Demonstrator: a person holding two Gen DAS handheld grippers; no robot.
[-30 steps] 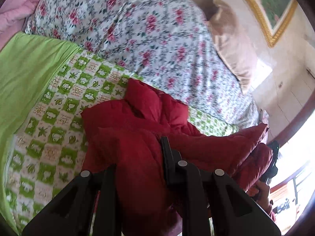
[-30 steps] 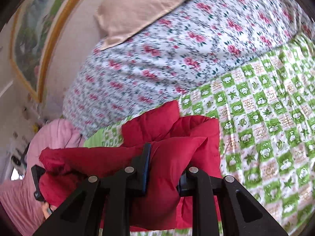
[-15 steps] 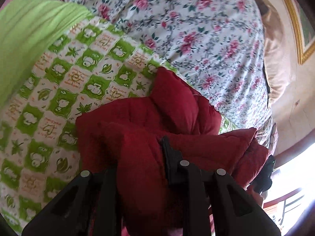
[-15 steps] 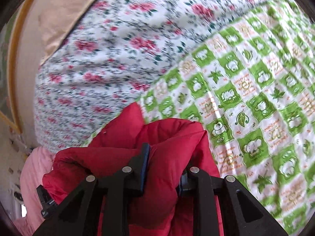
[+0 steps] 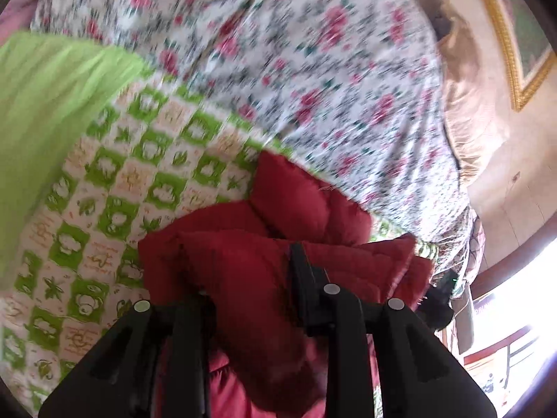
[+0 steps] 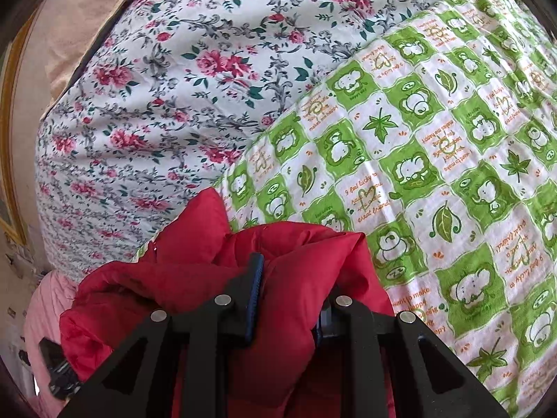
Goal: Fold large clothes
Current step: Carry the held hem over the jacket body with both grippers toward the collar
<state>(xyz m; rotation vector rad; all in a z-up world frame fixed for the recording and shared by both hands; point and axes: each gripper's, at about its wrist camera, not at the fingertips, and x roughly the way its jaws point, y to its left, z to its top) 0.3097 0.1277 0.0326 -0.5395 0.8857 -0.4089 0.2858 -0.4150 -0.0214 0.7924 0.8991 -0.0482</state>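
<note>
A red padded jacket (image 5: 296,216) hangs bunched between my two grippers over the bed. My left gripper (image 5: 243,278) is shut on a thick fold of it; the left fingertip is hidden in the cloth. My right gripper (image 6: 289,278) is shut on another fold of the red jacket (image 6: 195,237). The far end of the jacket reaches the other gripper at the frame edge in each view.
A green and white checked sheet (image 6: 435,174) covers the bed under the jacket, also in the left wrist view (image 5: 115,188). A floral quilt (image 5: 313,69) lies behind, with a beige pillow (image 5: 470,122) and a framed picture (image 5: 515,35) on the wall. Pink cloth (image 6: 45,313) lies at the left.
Both grippers have carried the jacket lower and closer to the checked sheet. The left view has swung and is blurred. Both grips are unchanged.
</note>
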